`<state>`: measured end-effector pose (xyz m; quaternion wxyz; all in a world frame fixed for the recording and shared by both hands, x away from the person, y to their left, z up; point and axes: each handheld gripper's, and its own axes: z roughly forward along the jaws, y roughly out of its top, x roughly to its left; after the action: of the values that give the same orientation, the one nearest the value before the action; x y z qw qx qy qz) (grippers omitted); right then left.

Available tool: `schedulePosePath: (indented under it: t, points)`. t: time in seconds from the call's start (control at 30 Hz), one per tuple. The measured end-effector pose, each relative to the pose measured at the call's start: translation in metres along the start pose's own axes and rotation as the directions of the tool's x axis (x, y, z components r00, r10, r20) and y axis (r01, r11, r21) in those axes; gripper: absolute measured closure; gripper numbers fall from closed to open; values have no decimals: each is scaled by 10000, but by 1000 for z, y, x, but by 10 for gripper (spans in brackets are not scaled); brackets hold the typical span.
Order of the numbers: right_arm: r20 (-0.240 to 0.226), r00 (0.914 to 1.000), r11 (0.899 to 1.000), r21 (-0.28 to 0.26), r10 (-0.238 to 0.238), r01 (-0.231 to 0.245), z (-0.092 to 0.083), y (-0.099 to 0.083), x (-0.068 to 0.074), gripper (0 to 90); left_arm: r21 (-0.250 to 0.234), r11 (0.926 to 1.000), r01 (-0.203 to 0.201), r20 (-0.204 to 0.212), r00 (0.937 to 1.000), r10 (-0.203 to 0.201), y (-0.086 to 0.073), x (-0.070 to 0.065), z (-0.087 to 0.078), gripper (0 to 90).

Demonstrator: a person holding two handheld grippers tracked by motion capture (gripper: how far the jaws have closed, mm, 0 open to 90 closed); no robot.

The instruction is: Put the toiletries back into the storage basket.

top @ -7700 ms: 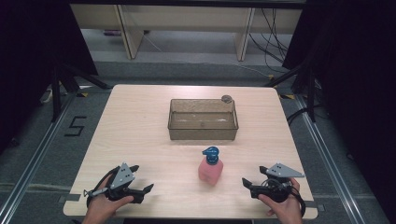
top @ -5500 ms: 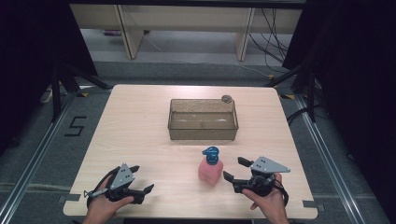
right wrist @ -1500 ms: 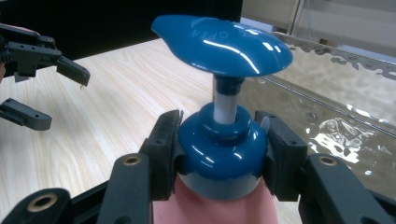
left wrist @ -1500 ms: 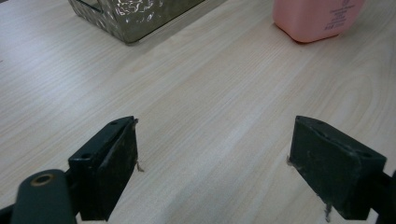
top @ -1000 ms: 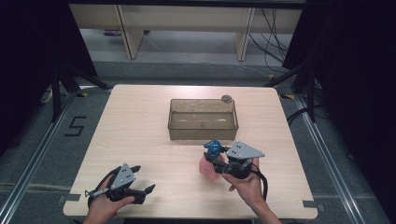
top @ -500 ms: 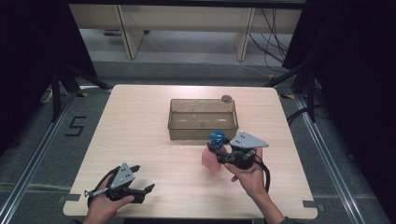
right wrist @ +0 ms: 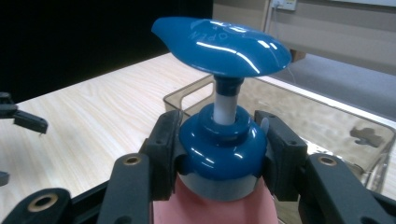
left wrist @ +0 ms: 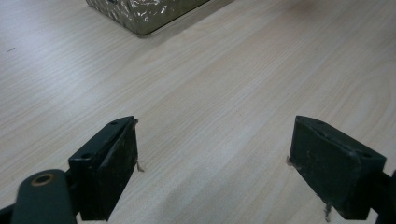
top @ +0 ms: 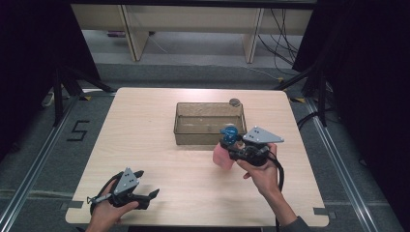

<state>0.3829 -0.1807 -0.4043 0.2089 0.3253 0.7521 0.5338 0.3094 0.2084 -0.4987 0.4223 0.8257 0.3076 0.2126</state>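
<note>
Now right tongs [right wrist: 219,154] are clamping the pink pump bottle [top: 223,155] at its blue collar, w/ body hanging below; left tongs [left wrist: 215,163] are sitting apart, empty.

One pink pump bottle [top: 223,156] with a single blue pump head [right wrist: 222,42] was in the scene, just right of the frame's centre in the high view. One clear rectangular bin [top: 209,124] stood above it, with one small dark round object [top: 234,102] at its upper right corner. There were two grippers, one at lower left [top: 147,197] and one right of centre [top: 228,148], on one tabletop [top: 145,125].
</note>
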Motion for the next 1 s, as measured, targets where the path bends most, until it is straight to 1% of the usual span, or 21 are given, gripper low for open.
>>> schedulePosePath:
  t: [0.07,0.1,0.17,0.2,0.23,0.27,0.3,0.33,0.37,0.43,0.47,0.6,0.67,0.7,0.77,0.8,0.83,0.87,0.93,0.97,1.0]
  points:
    - [232,9995,9997,-5,-232,232,-1,2,-3,538,-32,10000,73,17,10000,-73,0,-1,0,149]
    - [188,9996,9997,19,-233,232,-1,3,-4,538,-214,9993,322,91,9994,-320,0,-3,1,149]
    - [234,9990,9993,-32,-378,378,-1,6,-7,538,-240,9993,296,76,9995,-295,0,-3,1,149]
    - [188,9997,9999,-101,-121,123,-1,7,-7,538,-231,9993,292,89,9995,-290,0,-3,1,148]
    - [308,9993,9998,-15,-210,211,-3,9,-8,538,-267,9988,419,134,9990,-415,0,-3,2,148]
    - [401,9992,9999,-91,-56,59,-3,11,-8,538,-130,9996,268,5,9996,-268,0,-2,2,149]
    - [320,9992,9997,-107,-220,224,-3,13,-10,538,-226,9992,329,34,9995,-328,0,-3,3,149]
    - [383,9989,9997,-47,-253,255,-4,16,-11,538,-150,9996,257,25,9997,-257,0,-2,2,149]
    - [437,9987,9997,-39,-257,259,-5,19,-12,538,-276,9990,348,117,9993,-345,0,-3,2,148]
    - [385,9990,9997,68,-244,242,-6,24,-14,538,-272,9991,332,121,9994,-328,1,-3,2,149]
    - [468,9980,9990,84,-433,429,-7,27,-16,538,-280,9991,306,122,9995,-302,1,-3,2,149]
    - [492,9985,9997,44,-223,221,-7,33,-22,538,-239,9993,304,115,9995,-301,1,-3,2,149]
    - [496,9985,9997,-18,-230,232,-5,35,-27,538,-238,9993,304,107,9995,-302,1,-3,2,149]
    - [649,9975,9996,-12,-288,289,-5,37,-29,538,-216,9993,316,93,9995,-314,1,-3,2,149]
    - [766,9967,9997,-42,-254,258,-3,39,-32,538,-199,9994,284,88,9996,-283,1,-3,3,148]
    - [691,9975,9999,-15,-131,132,-2,40,-33,538,-212,9993,296,100,9995,-294,1,-3,3,149]
    - [666,9975,9997,-47,-220,223,-1,41,-35,538,-262,9991,322,129,9994,-319,1,-4,4,149]
    - [832,9959,9993,-40,-354,359,0,42,-37,538,-210,9994,279,121,9995,-277,1,-3,3,149]
    - [749,9970,9998,-32,-183,186,3,45,-39,538,-188,9994,289,108,9995,-287,1,-3,3,148]
    - [947,9952,9997,-44,-245,251,4,46,-40,538,-154,9995,277,93,9996,-275,1,-3,3,148]
    - [911,9957,9999,14,-171,171,5,47,-40,538,-201,9993,306,98,9995,-304,1,-3,3,149]
